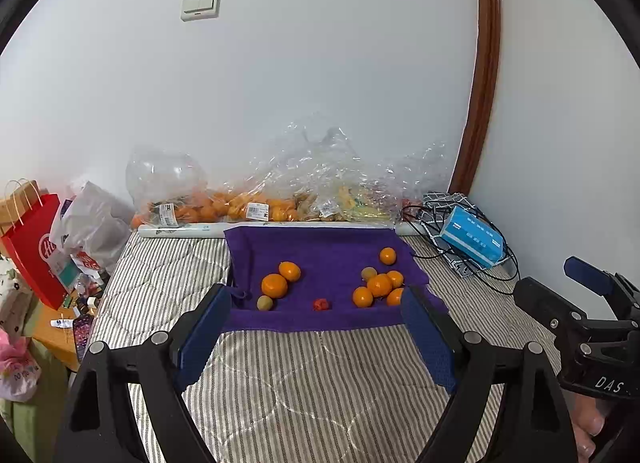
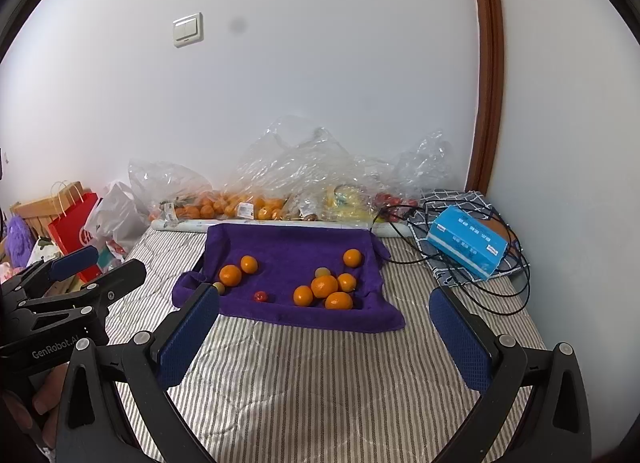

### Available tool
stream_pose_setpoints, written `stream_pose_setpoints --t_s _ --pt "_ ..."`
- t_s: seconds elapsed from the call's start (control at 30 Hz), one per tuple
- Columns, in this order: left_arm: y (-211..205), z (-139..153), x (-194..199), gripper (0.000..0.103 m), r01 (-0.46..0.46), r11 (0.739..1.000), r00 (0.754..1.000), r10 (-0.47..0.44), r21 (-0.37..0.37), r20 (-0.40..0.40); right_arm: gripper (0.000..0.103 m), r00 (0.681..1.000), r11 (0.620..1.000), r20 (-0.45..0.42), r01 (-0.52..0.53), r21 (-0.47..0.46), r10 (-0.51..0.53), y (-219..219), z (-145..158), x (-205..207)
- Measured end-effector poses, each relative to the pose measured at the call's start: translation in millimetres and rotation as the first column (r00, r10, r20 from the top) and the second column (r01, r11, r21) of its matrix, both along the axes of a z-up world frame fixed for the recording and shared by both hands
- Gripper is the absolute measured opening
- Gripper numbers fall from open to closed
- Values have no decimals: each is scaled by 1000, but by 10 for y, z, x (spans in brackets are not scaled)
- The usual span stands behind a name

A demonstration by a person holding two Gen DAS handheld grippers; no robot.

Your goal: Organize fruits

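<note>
oranges (image 2: 324, 286) on purple towel (image 2: 296, 247), striped bedding (image 2: 320, 375)

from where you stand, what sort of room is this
Most likely a bedroom at home. The fruit lies on a purple towel spread over a striped quilted mattress pushed against a plain wall with a light switch. Shopping bags, including a red paper bag, crowd the side, and clear grocery bags line the wall.

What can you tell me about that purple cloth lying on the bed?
The purple towel looks like soft terry fabric, spread roughly flat on the striped bedcover, with its far edge against a white roll and its near edge rumpled. Loose on it lie seven oranges, two small greenish-brown fruits and one small red fruit: two oranges at the left, five at the right. Neither tool touches it.
</note>
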State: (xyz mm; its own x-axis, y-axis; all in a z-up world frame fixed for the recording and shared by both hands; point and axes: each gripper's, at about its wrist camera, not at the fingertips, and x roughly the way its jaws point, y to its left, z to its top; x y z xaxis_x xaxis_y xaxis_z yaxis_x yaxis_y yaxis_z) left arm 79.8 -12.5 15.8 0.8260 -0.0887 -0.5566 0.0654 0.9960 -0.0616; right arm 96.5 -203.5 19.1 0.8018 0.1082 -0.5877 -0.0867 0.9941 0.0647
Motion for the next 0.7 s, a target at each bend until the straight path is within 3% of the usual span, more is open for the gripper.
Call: stream_pose_setpoints --t_s 0.7 --pt "-24 -26 -3 86 2 1000 1000 -2 1 0 103 1000 1000 -9 10 22 -10 -54 -49 32"
